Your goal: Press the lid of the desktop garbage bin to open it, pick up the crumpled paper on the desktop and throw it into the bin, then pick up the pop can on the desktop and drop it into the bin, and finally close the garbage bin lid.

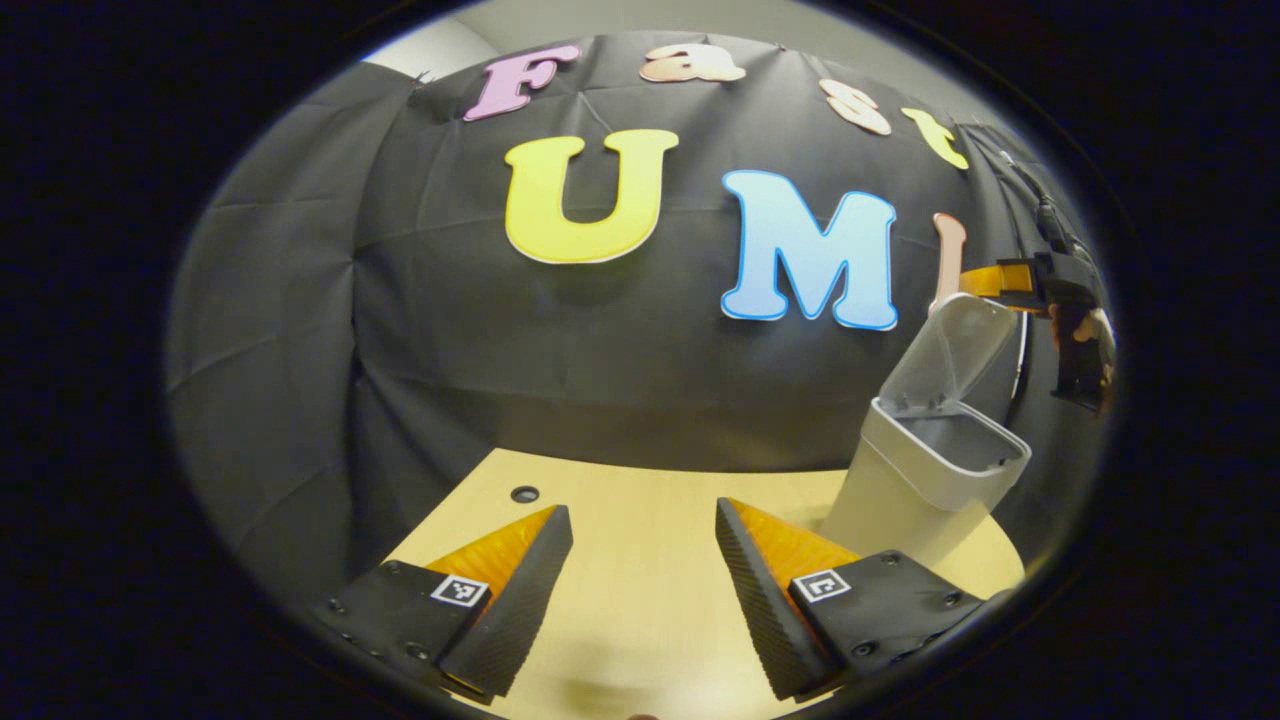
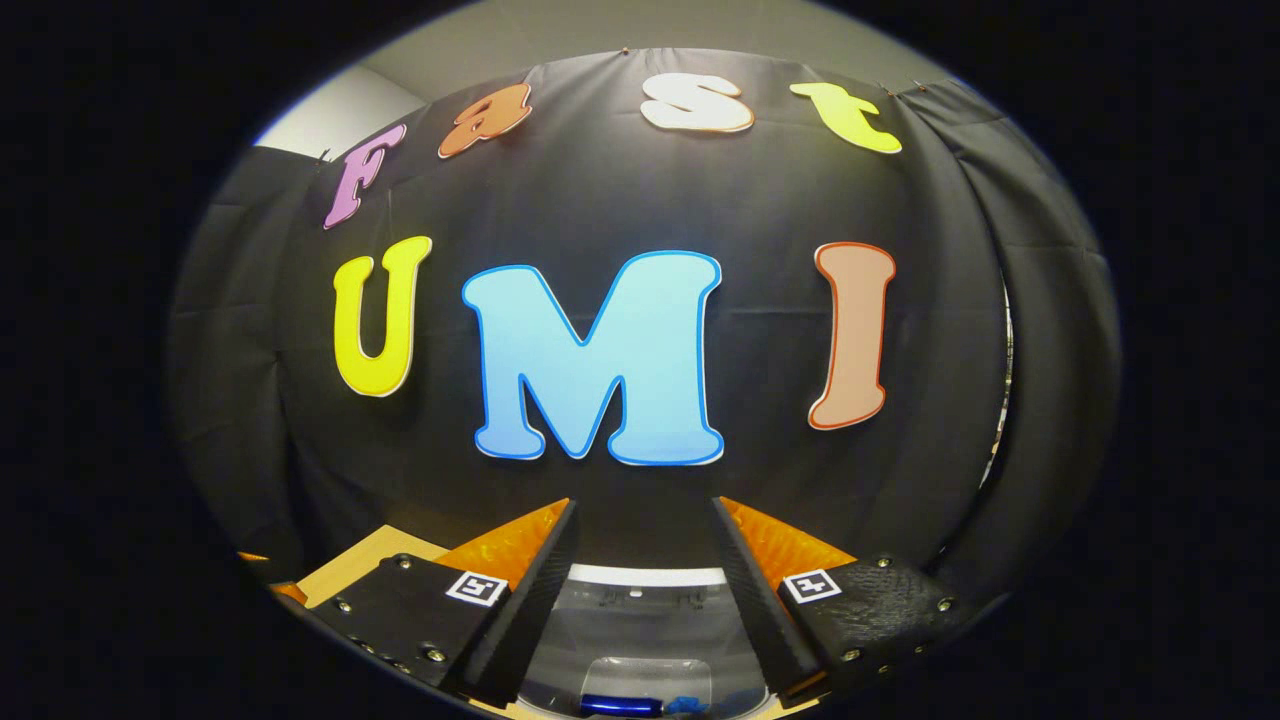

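Garbage bin (image 1: 925, 470) stands on the wooden desktop (image 1: 640, 520), lid (image 1: 950, 350) tipped up and back, mouth uncovered. Left gripper (image 1: 643, 580) hovers low over the desktop to the left of the bin, jaws released and well apart, nothing between them. Right gripper (image 1: 1070, 320) seen from the left gripper view up beside the raised lid, above the bin's far side. In the right gripper view that gripper (image 2: 640, 590) looks down over the bin's rim (image 2: 645, 575), jaws spread, holding nothing. Inside the bin, below the fingers, a blue pop can (image 2: 620, 706) lies at the bottom; the crumpled paper cannot be made out.
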